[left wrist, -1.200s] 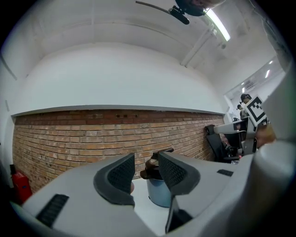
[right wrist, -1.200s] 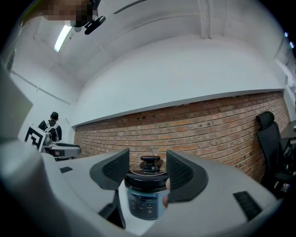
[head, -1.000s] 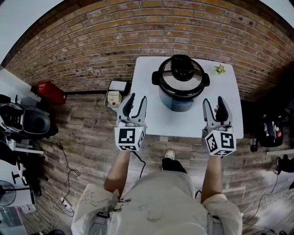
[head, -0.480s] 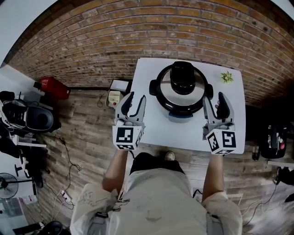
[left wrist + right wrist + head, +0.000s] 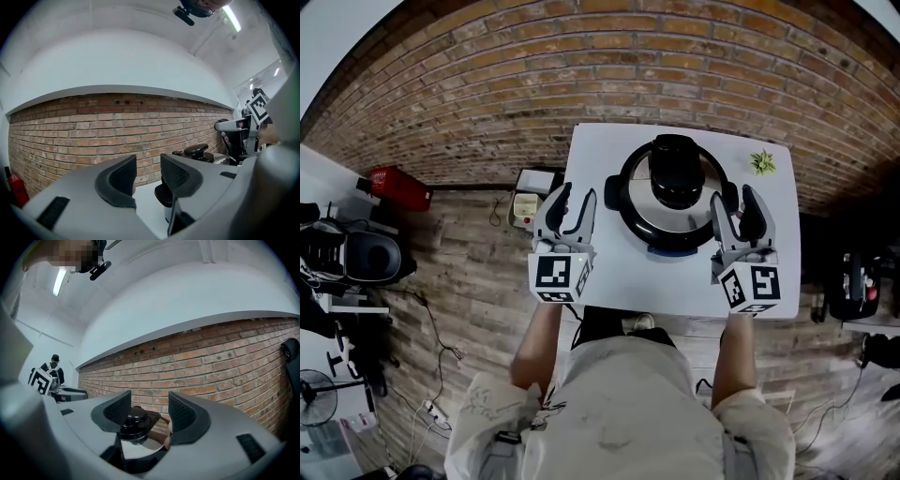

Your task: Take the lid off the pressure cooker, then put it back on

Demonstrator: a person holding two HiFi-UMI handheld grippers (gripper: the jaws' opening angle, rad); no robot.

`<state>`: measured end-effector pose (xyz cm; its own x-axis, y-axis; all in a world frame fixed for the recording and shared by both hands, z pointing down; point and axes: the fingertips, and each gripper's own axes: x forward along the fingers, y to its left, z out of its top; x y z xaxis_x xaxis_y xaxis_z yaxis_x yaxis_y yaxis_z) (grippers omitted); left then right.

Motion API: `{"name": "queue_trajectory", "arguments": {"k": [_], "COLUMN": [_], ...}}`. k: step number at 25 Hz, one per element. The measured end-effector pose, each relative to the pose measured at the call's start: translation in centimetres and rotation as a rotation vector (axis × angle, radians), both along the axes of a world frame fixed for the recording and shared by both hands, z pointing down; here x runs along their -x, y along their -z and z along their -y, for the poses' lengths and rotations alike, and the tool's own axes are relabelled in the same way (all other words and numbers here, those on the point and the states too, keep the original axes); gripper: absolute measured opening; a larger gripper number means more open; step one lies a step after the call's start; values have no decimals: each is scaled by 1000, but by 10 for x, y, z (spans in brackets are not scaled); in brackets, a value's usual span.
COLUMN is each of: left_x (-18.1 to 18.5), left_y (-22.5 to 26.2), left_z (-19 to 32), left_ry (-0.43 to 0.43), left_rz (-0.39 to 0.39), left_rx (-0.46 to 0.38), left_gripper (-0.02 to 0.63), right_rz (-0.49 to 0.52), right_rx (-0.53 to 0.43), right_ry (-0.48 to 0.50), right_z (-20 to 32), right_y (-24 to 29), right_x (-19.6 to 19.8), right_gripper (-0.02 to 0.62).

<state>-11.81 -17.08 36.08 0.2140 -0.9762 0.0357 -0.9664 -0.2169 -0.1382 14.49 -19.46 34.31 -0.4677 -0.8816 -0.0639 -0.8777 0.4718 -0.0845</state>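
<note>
Risk: left gripper (image 5: 575, 198) and right gripper (image 5: 734, 199) both open, empty, flanking the pressure cooker (image 5: 615, 190); closing in unevenly I could shove it instead of gripping the lid (image 5: 675, 180).

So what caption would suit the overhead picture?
Left tongs and right tongs, both open, flank a lidded pressure cooker on a white table.

Head view steeply down from above, gripper views level, facing brick wall (image 5: 93, 131), all sharing pressure cooker (image 5: 673, 217)
</note>
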Motion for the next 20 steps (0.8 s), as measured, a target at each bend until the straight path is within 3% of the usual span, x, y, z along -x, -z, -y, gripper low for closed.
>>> {"name": "queue_trajectory", "arguments": {"k": [6, 11, 14, 20], "left_x": [4, 3, 1, -4], "left_y": [-3, -27, -44, -75], "left_z": [16, 26, 32, 43], "left_ry": [-48, -214, -330, -504], "left_rz": [-30, -157, -266, -580], "left_rx": [33, 195, 313, 575], "left_gripper": [175, 176, 176, 179], "right_rz": [-25, -166, -300, -670], "right_rx": [7, -20, -24, 55], "right_ry": [10, 138, 243, 500], "right_z": [11, 16, 18, 17], "right_y": [3, 10, 15, 3], "right_x": [7, 28, 43, 85], "right_gripper": [262, 262, 262, 262]}}
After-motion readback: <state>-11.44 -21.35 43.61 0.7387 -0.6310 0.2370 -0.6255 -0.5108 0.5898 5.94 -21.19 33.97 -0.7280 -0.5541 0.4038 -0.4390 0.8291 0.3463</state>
